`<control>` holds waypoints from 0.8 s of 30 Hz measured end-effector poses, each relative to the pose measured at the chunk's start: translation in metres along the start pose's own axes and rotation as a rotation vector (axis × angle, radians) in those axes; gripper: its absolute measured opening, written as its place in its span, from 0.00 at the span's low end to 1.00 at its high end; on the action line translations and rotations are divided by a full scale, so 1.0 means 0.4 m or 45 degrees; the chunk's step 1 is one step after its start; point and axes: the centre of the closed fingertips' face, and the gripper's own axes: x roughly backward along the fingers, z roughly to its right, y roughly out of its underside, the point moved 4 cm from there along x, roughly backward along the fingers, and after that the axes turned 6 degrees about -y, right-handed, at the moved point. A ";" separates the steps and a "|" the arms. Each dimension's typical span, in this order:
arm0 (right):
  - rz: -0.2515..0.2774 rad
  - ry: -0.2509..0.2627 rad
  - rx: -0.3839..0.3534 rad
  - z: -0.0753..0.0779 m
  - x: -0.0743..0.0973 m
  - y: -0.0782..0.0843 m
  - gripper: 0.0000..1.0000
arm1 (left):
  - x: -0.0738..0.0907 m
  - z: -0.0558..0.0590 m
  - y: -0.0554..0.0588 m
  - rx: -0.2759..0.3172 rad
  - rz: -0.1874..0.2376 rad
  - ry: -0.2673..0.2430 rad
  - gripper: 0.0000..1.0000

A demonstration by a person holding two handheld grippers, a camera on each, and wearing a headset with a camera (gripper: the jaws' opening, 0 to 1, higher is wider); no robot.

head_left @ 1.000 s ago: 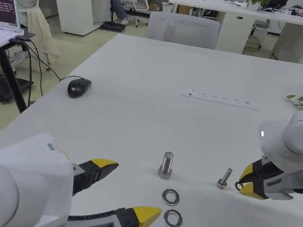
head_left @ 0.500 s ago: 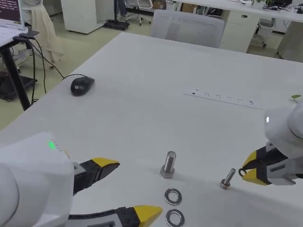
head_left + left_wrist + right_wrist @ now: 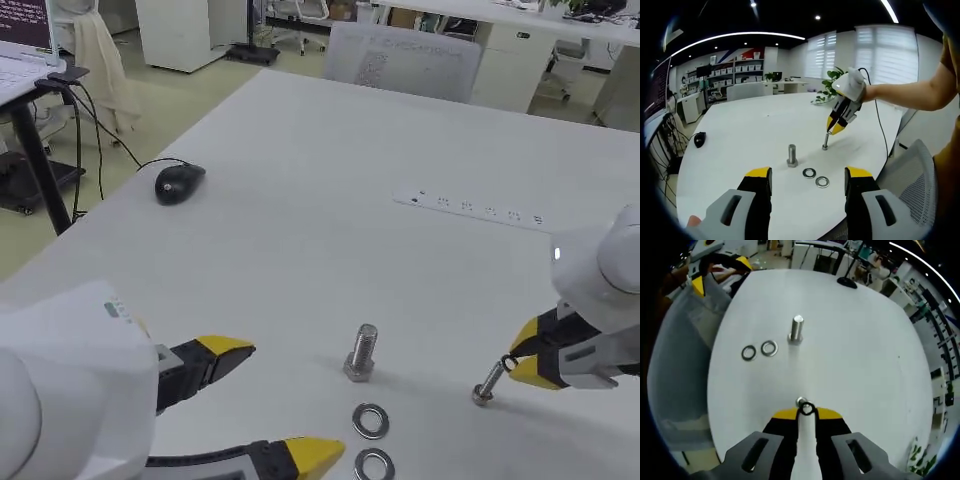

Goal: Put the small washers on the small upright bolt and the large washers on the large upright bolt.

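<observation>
White table (image 3: 330, 200), my left gripper (image 3: 280, 400) low at its near side, jaws spread wide; my right gripper (image 3: 515, 358) angled in from the right, clenched on a small washer (image 3: 806, 409) at the small bolt (image 3: 490, 382) tip; large bolt (image 3: 361, 352) upright, two large washers (image 3: 371, 420) flat beside it

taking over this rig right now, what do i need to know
Left gripper: open, holding nothing.
Right gripper: shut on a small washer, held at the top of the small bolt.
Large bolt stands bare; two large washers lie flat on the table in front of it.
Done: no washer seen seated yet.
Left: seat the small washer, then both large washers on the large bolt.
</observation>
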 end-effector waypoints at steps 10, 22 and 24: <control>-0.019 -0.019 0.007 0.010 -0.017 -0.001 0.12 | -0.004 -0.005 0.000 0.005 -0.002 0.003 0.58; -0.019 -0.039 0.012 0.006 -0.053 0.004 0.13 | -0.004 -0.007 0.005 0.009 -0.009 0.000 0.58; -0.005 -0.046 0.003 0.006 -0.064 0.007 0.13 | -0.005 -0.008 0.009 0.013 -0.016 0.001 0.58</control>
